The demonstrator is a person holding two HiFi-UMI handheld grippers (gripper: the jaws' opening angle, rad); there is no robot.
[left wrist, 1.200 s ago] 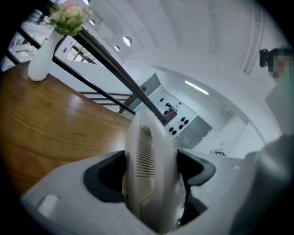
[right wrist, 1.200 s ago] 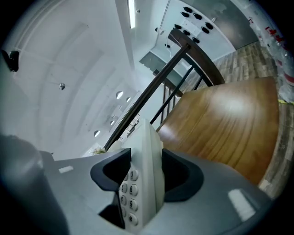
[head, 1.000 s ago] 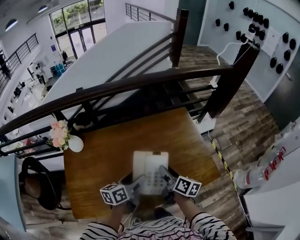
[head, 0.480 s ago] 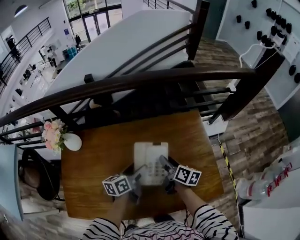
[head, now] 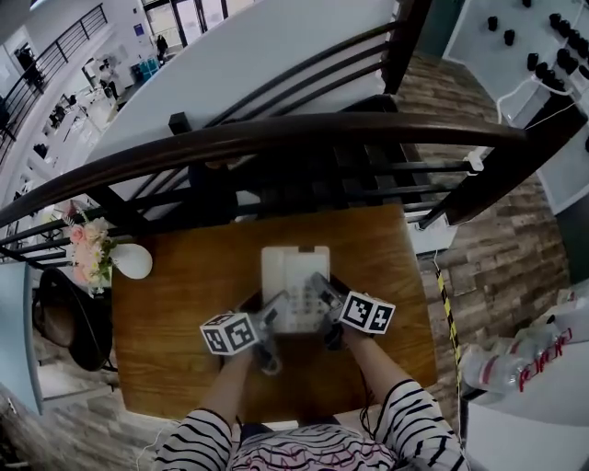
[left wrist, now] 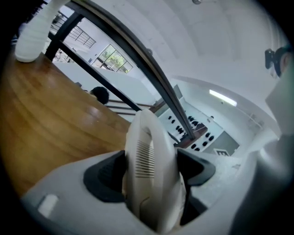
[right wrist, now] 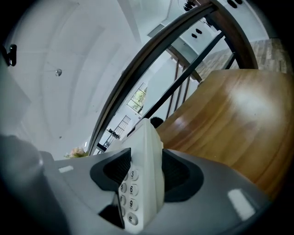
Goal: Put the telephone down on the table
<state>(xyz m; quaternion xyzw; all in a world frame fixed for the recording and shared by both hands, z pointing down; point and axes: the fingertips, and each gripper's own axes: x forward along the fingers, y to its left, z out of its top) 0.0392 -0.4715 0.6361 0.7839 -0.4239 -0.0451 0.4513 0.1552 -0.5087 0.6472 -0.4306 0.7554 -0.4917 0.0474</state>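
Both hands have carried the telephone (head: 294,285) forward from the near edge to mid-table (head: 179,308); left gripper (left wrist: 151,172) clamps its handset side, right gripper (right wrist: 141,179) its keypad side. Far left, white vase (head: 132,262) holds pink flowers (head: 83,253)

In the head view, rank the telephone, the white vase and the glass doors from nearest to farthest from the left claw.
1. telephone: gripped in the left claw, at the middle of the table.
2. white vase: at the table's far left corner.
3. glass doors: far beyond the railing, at top left.
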